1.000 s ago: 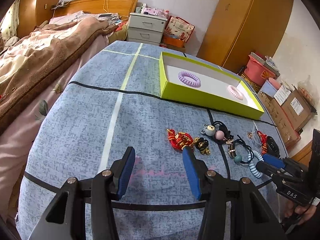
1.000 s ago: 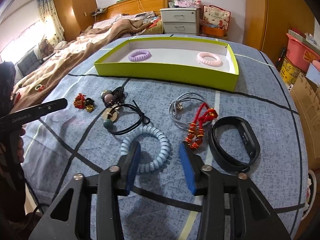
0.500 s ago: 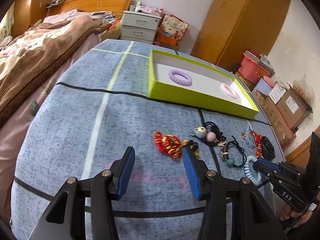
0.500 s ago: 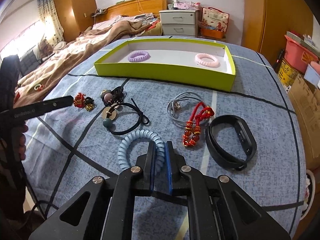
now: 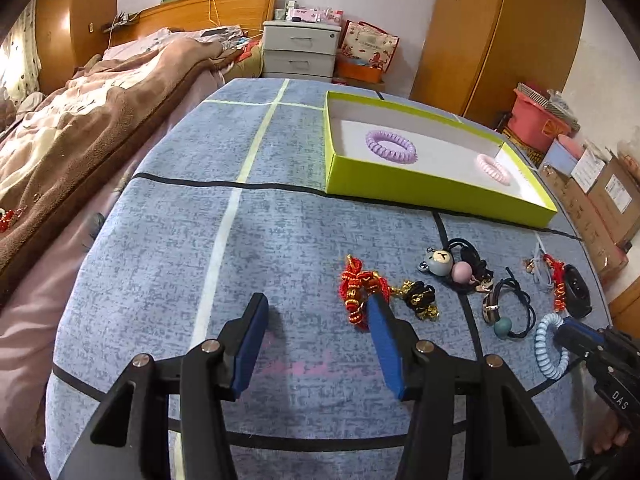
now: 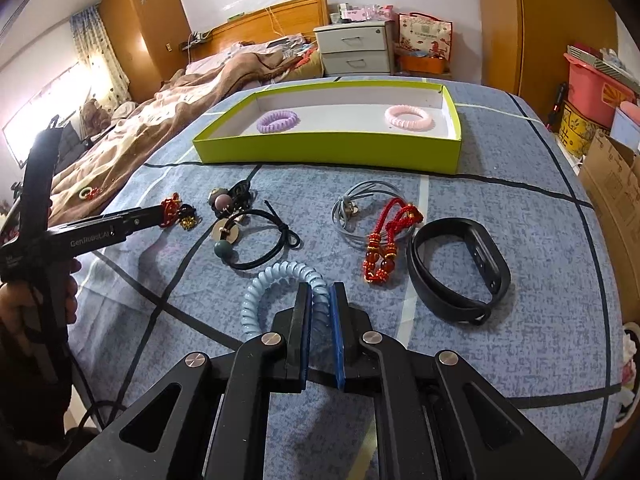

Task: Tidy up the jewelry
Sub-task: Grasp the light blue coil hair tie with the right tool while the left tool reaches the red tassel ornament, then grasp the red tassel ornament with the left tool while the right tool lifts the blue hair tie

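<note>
My right gripper (image 6: 320,294) is shut on the near side of a light blue coil hair tie (image 6: 260,288) lying on the blue cloth; the same hair tie (image 5: 546,340) shows at the right gripper (image 5: 568,330) in the left wrist view. My left gripper (image 5: 316,316) stands open above the cloth, its right finger beside a red and gold knotted charm (image 5: 358,286). The lime-green box (image 6: 328,150) at the back holds a purple coil tie (image 6: 278,120) and a pink coil tie (image 6: 408,117).
On the cloth lie a black wristband (image 6: 460,268), a red beaded cord (image 6: 386,240), a grey cord (image 6: 360,208), a black hair tie with beads (image 6: 248,244) and a bear hair tie (image 5: 440,262). A bed (image 5: 80,128) runs along the left; cardboard boxes (image 5: 600,200) stand at right.
My right gripper went from open around the blue coil tie to shut on it. The left gripper shifted slightly toward the red charm and stayed open.
</note>
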`<state>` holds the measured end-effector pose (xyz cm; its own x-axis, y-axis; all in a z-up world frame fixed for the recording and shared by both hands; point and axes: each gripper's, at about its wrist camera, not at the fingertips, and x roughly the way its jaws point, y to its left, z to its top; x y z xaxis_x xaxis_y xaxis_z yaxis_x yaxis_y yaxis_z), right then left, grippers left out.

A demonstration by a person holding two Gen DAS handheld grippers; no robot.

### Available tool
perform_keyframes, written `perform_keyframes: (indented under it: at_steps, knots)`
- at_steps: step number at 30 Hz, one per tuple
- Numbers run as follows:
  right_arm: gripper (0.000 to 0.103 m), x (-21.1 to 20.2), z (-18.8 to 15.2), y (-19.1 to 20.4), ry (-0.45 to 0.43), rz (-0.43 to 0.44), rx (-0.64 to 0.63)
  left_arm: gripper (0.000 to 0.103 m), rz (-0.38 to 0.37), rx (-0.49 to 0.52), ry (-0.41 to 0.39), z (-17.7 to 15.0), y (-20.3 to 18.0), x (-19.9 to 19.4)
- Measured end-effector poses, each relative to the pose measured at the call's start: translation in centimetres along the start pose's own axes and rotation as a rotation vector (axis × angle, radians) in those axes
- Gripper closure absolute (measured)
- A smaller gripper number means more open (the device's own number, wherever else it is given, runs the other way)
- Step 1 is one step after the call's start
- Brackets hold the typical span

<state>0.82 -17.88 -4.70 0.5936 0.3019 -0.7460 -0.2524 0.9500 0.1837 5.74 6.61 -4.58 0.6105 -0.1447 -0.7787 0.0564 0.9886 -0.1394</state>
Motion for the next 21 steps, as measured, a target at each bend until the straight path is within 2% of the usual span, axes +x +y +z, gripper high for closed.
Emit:
perform_keyframes:
  at_steps: [2,12,14,16,18,21]
  knots:
    - [0.093,-0.1,0.1,0.0,-0.004,0.006,0.001,0.05,-0.026,0.006,0.002,0.1,-0.4,0.1]
    - [0.093,-0.1,0.2,0.0,-0.008,0.004,0.01,0.05,0.015,0.058,-0.004,0.6,-1.6,0.9]
    - [0.093,0.0,0.2,0.0,-0.006,0.006,0.013,0.06,0.007,0.064,-0.005,0.7,-1.6,1.0]
    - [0.093,0.1,0.2,0.1,-0.006,0.005,0.014,0.075,-0.009,0.071,-0.005,0.7,-1.8,0.9]
    - [0.093,0.0,0.3,0.0,-0.006,0.008,0.014,0.083,-0.032,0.074,-0.005,0.7,-1.9,0.9]
    - [0.093,0.0,0.3,0.0,-0.008,0.009,0.016,0.086,-0.053,0.066,-0.004,0.8,-1.9,1.0]
